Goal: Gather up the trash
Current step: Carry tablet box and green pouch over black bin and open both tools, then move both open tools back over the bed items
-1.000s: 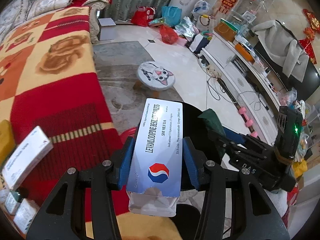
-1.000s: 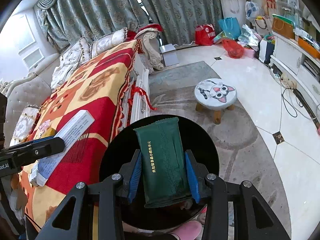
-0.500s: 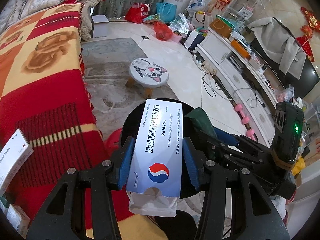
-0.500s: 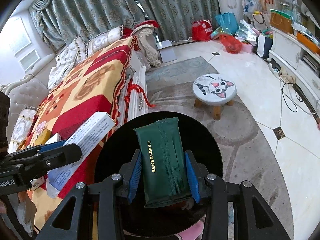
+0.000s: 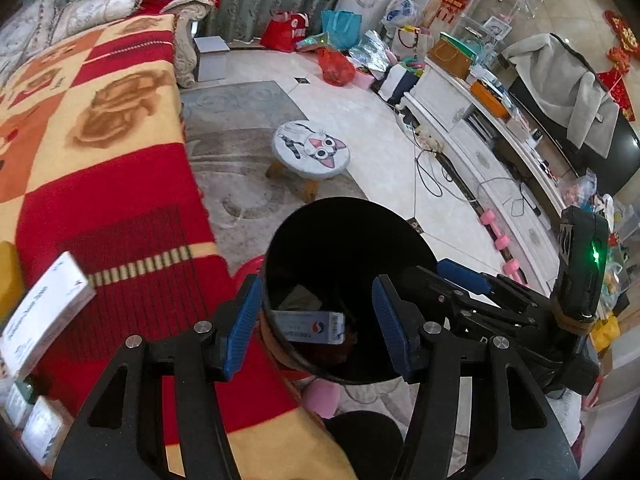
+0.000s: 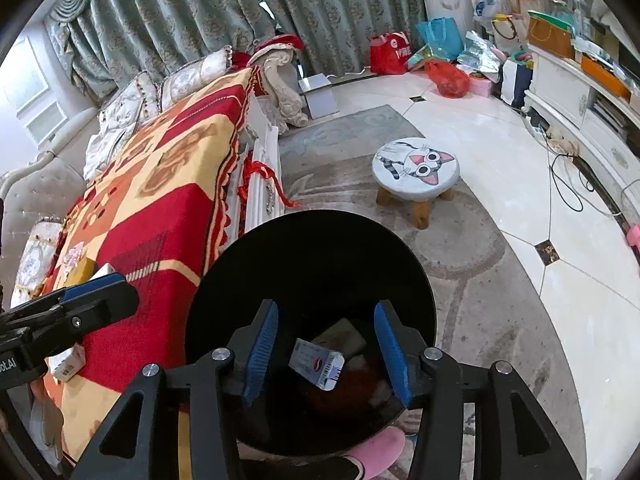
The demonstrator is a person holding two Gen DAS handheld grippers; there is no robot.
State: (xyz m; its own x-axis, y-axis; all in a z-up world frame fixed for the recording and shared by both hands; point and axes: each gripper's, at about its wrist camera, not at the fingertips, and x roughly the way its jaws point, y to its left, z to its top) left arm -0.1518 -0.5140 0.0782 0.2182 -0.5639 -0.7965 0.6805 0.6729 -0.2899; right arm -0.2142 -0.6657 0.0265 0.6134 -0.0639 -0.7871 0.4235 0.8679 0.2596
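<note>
Both pairs of blue-padded fingers gape wide and empty: left gripper [image 5: 318, 322] and right gripper [image 6: 326, 354] hover over the black trash bin [image 6: 416, 276]. Inside it lies the tablet box [image 6: 317, 364] beside a dark wrapper [image 6: 339, 337]. This drop looks finished; next, reach back to the medicine boxes [image 5: 42, 312] on the red blanket [image 5: 132, 216].

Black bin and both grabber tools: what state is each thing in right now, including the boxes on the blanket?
Left gripper: open, holding nothing, above the bin.
Right gripper: open, holding nothing, above the bin.
Black bin: upright, no lid, trash inside.
Blue-and-white tablet box: lying tilted inside the bin.
Green packet: in the bin, partly hidden.
White box: lying on the blanket, closed.
Cat stool: standing upright on the rug.
</note>
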